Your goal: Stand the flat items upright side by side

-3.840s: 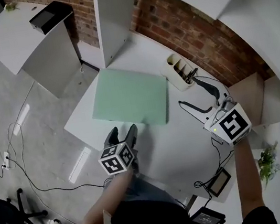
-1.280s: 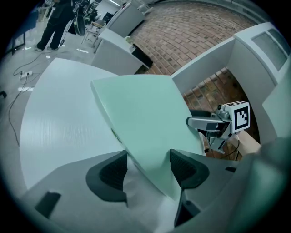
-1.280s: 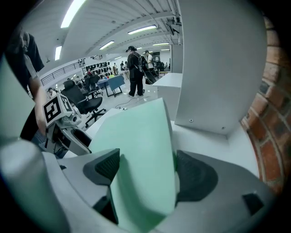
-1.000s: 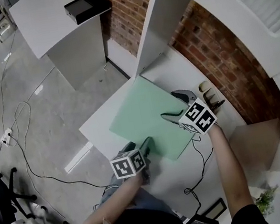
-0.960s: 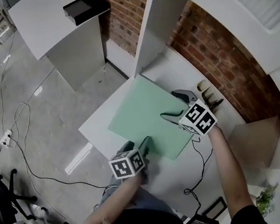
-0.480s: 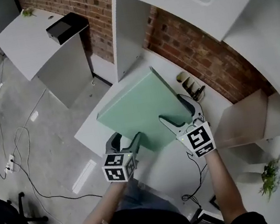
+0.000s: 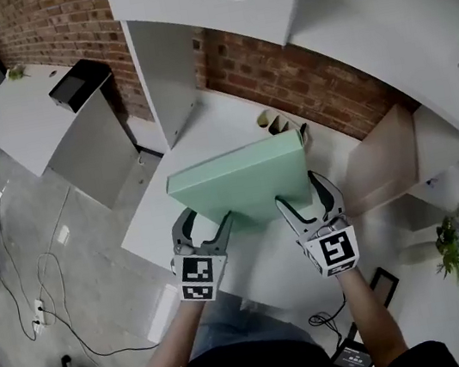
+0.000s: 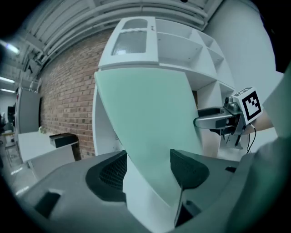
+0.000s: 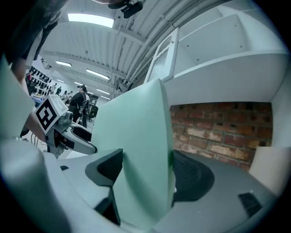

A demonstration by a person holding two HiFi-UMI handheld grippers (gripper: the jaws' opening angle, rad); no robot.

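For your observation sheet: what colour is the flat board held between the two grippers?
The board is plain pale mint green, clearest in the head view.

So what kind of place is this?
Likely an indoor workshop or lab mock-up: a red brick wall, a tall white shelving unit over a white table, and a glossy grey floor.

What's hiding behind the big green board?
The green board covers part of a white holder; only its top peeks out, on the white desk. Farther back is a brick wall. The desk right behind the board is hidden.
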